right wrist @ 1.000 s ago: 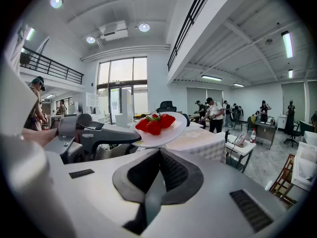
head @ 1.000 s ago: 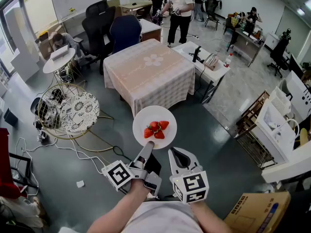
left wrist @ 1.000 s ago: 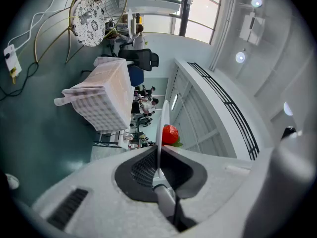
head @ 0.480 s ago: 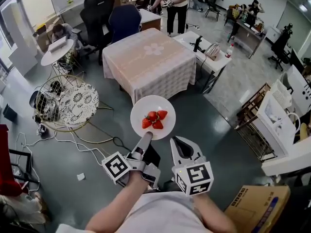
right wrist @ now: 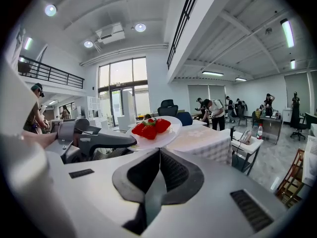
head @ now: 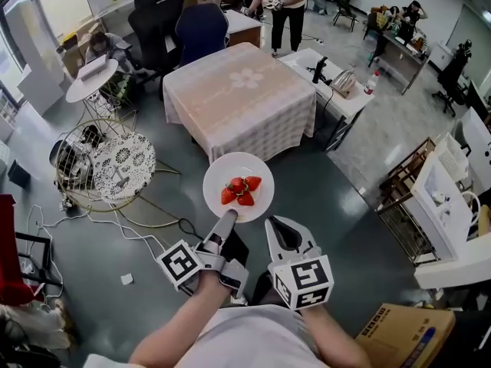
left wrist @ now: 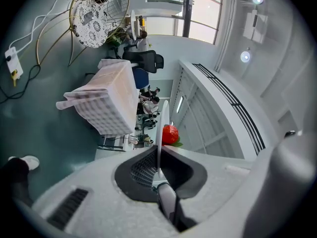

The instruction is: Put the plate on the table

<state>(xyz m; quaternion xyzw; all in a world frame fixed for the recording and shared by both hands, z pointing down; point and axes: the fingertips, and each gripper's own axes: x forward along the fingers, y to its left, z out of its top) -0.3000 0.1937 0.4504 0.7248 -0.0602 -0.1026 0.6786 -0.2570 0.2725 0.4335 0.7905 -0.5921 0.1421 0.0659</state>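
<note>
My left gripper (head: 227, 219) is clamped on the near rim of a round white plate (head: 257, 179). In the left gripper view the jaws (left wrist: 158, 167) stand narrow, with the thin edge of the plate (left wrist: 165, 114) pinched between the pads. The plate is level, out in front of me in the air. A small cluster of red strawberries with green leaves (head: 238, 191) lies around its middle. It hangs over the grey-green floor (head: 322, 198), just short of the near edge of the square table under a pale checked cloth with a flower motif (head: 242, 102), and is not resting on it.

My right gripper (head: 285, 232) is just beside the left one, on its right, a little behind the plate and apart from it. In the right gripper view its jaws (right wrist: 158, 165) meet in a line with nothing between them. The strawberries (right wrist: 150, 127) and the plate (right wrist: 168, 135) show just beyond them, to the left.

Dark office chairs (head: 201, 31) stand past the far edge of the table. A round wire side table with a black-and-white patterned top (head: 123, 167) stands on the floor off the table's left corner.
</note>
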